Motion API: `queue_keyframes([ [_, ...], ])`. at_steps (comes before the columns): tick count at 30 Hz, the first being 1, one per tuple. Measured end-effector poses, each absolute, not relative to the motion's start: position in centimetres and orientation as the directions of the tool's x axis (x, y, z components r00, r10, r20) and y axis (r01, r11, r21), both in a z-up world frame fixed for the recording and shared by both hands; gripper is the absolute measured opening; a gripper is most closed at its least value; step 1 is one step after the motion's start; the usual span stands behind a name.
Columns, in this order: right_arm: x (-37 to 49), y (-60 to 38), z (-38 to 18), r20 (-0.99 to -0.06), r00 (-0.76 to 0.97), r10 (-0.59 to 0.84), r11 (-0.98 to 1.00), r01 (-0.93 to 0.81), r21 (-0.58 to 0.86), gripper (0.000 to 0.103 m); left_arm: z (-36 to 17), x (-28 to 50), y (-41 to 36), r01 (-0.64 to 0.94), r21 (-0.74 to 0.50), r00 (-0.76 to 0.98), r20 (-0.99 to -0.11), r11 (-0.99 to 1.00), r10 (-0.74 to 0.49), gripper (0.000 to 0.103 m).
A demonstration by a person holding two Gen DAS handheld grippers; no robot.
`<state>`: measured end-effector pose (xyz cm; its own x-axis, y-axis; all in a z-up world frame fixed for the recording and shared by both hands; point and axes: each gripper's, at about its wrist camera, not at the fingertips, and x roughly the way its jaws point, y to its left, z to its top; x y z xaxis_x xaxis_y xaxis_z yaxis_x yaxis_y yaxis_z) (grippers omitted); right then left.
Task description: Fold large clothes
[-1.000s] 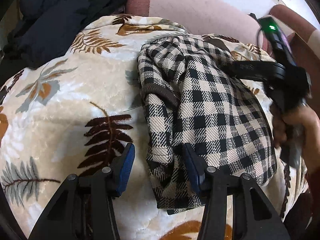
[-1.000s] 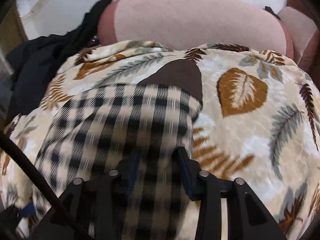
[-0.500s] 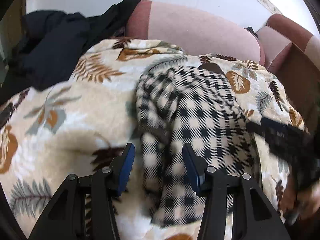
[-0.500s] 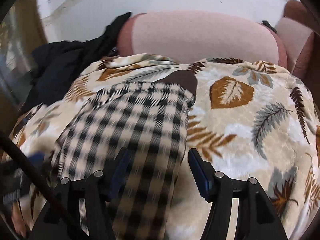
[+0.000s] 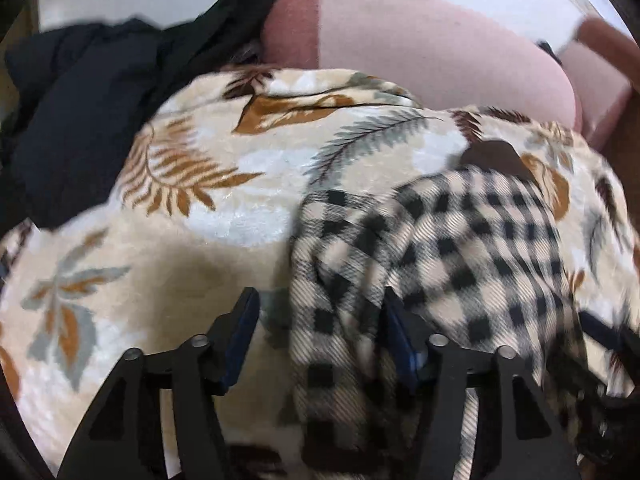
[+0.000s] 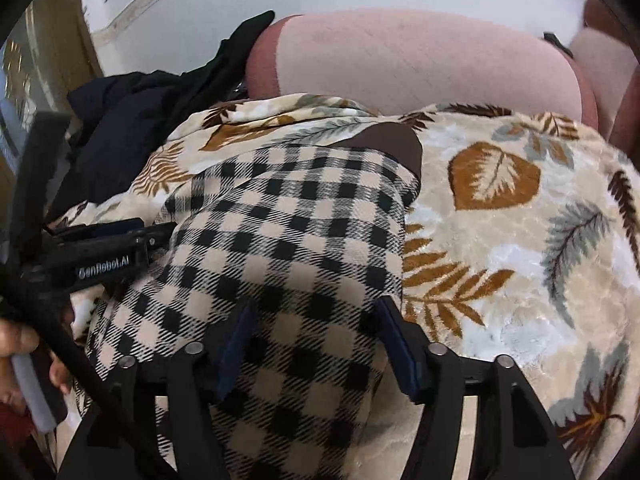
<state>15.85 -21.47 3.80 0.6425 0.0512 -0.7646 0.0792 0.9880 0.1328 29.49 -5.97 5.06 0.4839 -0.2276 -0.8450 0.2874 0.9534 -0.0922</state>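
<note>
A leaf-print blanket (image 6: 500, 240) covers the seat — pink sofa cushion (image 6: 420, 64) at twelve o'clock, dark clothing (image 5: 80, 120) at ten.

1. Left wrist view: mounted behind the left tongs (image 5: 320, 336), angled steeply down, close over the cream leaf-printed plush blanket (image 5: 192, 216).
2. Right wrist view: behind the right tongs (image 6: 312, 344), similarly tilted, close.
3. Shared by both: the black-and-beige checked garment (image 5: 460, 248) (image 6: 288, 240), the pink sofa back (image 5: 420, 44) (image 6: 420, 60), the blanket (image 6: 520, 248).
</note>
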Motion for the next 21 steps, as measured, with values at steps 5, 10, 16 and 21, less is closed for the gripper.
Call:
queue_keyframes([
  [5,16.0,-22.3,3.3,-0.764,0.639,0.083,0.976,0.103,0.192,0.079,5.2,30.2,-5.2,0.270,-0.133,0.470,-0.846,0.954,-0.251,0.069],
  [10,13.5,-22.2,5.6,-0.740,0.671,0.047,0.980,0.114,0.166,0.078,7.5,26.8,-4.7,0.275,-0.075,0.498,-0.841,0.958,-0.209,0.068],
  [16,8.6,-20.8,7.5,-0.727,0.686,0.020,0.990,0.088,0.110,0.078,9.1,20.0,-3.4,0.295,-0.067,0.502,-0.838,0.953,-0.214,0.068],
  [21,3.8,-19.3,6.5,-0.759,0.651,0.031,0.992,0.072,0.103,0.078,8.5,13.6,-2.4,0.287,-0.060,0.489,-0.849,0.956,-0.200,0.068],
])
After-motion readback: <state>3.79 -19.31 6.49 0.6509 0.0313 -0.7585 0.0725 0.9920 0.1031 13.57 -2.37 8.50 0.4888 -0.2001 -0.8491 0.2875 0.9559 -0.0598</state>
